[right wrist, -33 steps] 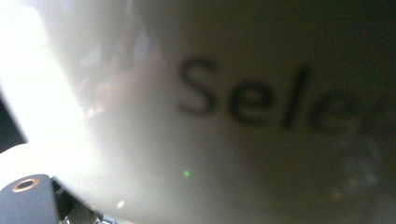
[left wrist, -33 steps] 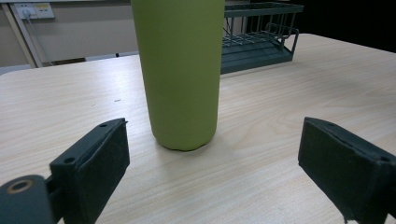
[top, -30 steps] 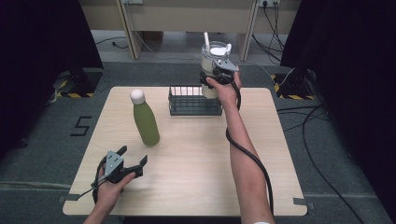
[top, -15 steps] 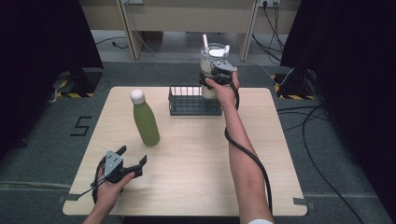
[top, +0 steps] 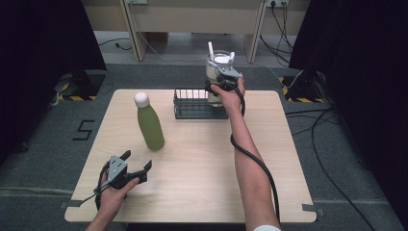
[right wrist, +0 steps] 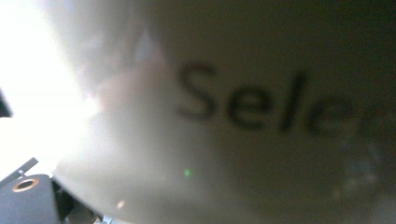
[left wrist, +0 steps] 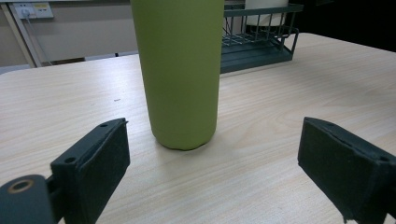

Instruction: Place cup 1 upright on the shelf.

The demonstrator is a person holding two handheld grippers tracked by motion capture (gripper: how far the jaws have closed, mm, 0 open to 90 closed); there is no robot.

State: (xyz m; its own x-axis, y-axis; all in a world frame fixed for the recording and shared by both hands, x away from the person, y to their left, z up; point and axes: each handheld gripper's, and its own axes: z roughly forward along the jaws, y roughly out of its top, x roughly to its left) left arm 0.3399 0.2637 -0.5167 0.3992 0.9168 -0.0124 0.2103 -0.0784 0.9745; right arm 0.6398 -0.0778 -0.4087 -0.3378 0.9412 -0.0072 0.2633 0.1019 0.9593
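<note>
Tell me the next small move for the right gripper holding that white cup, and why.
Probably lower the white cup into the wire basket. The right gripper holds it raised at the basket's far right corner, while the left gripper waits open before the green bottle.

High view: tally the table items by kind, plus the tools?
Green metal bottle with white cap: 1
Dark wire rack basket: 1
White jar with clear lid, held in the right tool above the rack's far right end: 1
Handheld tools, counting the open left tool: 2
Total: 5
</note>
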